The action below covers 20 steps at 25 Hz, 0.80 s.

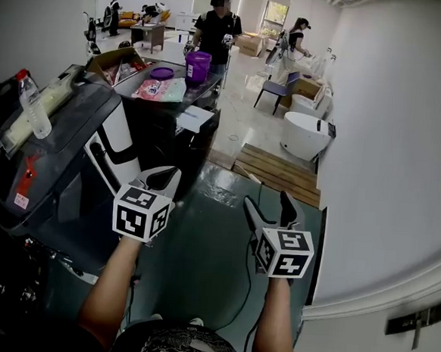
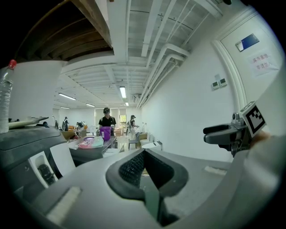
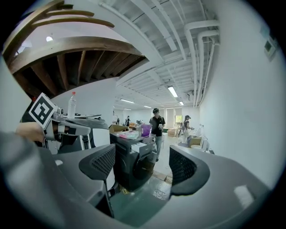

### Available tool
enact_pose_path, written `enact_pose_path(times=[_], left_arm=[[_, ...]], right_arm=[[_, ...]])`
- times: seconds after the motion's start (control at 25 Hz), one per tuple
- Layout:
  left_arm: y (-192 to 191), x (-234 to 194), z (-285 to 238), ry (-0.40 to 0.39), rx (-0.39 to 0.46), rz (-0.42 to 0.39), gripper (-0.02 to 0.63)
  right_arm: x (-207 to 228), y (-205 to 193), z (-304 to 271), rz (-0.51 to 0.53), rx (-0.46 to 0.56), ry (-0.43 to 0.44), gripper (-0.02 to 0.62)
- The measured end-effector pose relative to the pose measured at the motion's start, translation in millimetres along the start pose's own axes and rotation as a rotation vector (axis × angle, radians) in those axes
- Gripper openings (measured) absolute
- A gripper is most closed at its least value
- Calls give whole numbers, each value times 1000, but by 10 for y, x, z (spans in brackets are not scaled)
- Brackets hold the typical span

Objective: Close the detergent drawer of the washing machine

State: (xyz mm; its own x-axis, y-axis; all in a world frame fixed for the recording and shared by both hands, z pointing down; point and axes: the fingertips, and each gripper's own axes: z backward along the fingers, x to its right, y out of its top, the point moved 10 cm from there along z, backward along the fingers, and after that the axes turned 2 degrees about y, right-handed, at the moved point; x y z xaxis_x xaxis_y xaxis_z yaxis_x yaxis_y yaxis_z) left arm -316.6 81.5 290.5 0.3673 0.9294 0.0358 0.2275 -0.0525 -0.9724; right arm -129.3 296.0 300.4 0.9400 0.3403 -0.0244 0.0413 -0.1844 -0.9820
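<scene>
Detergent drawer (image 1: 197,119) jutting from washing machine (image 1: 161,133) — bucket (image 1: 197,65) on top, bottle (image 1: 30,103) left

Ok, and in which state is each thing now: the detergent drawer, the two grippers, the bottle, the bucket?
detergent drawer: open, pulled out of the washing machine.
left gripper: shut, nothing held.
right gripper: open, nothing between its jaws.
plastic bottle: upright, red cap on.
purple bucket: upright.
</scene>
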Motion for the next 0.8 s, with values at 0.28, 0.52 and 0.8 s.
enact_pose_path(times=[0.28,0.52,0.8], left_arm=[[31,228,-150,2,4,-2,0],[-11,289,-219,5,-9,-7,0],[-52,141,-375,25,-20,4,0]], right_arm=[[259,-60,96,-2,-8,0,416],[381,-123,82,-11,-8,-4,422],[411,-152,-177,-16,-15,19,419]])
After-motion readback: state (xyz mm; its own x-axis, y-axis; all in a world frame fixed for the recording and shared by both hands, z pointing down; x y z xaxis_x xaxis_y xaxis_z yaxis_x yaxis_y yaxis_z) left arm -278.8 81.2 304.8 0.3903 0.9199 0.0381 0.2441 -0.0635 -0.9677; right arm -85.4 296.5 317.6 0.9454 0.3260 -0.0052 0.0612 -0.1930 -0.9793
